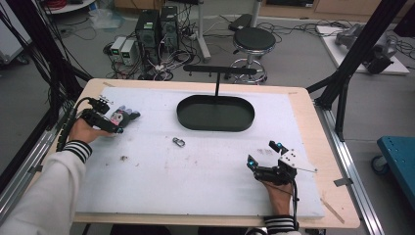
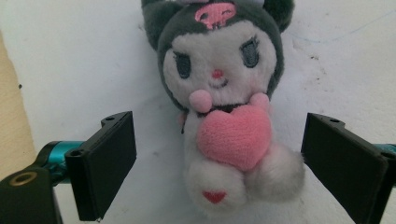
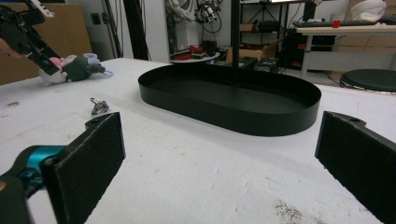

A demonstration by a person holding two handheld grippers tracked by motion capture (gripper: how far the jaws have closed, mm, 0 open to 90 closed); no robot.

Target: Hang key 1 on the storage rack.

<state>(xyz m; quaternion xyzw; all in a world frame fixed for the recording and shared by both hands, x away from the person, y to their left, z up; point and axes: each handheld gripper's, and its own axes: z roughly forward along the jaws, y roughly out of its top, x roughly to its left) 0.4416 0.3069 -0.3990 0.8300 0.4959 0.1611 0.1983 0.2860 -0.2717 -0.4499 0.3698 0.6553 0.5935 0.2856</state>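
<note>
The left gripper (image 2: 219,154) stood wide open around a small plush toy (image 2: 224,102), its jaws flanking the doll's lower body on either side without touching it, so nothing was yet held. The toy, a grey-hooded character hugging a pink heart, lay face up on the white foam mat (image 1: 205,161) directly between those jaws, at the mat's far left.

The right gripper (image 1: 266,154) rested low on the mat, jaws spread wide and empty, pointing toward a black oval tray (image 1: 215,113) just ahead of it; a black hanger stand (image 1: 219,71) rose from the tray's far rim. A small metal clip (image 1: 178,142) lay between the two grippers, apart from both.

The pick-up appeared to be at its start: the toy was framed but not gripped, and closing, lifting and any placing remained to be done.

Beyond the wooden table (image 1: 320,147), a round black stool (image 1: 253,39), computer towers (image 1: 156,27) and tangled cables crowded the grey floor.
</note>
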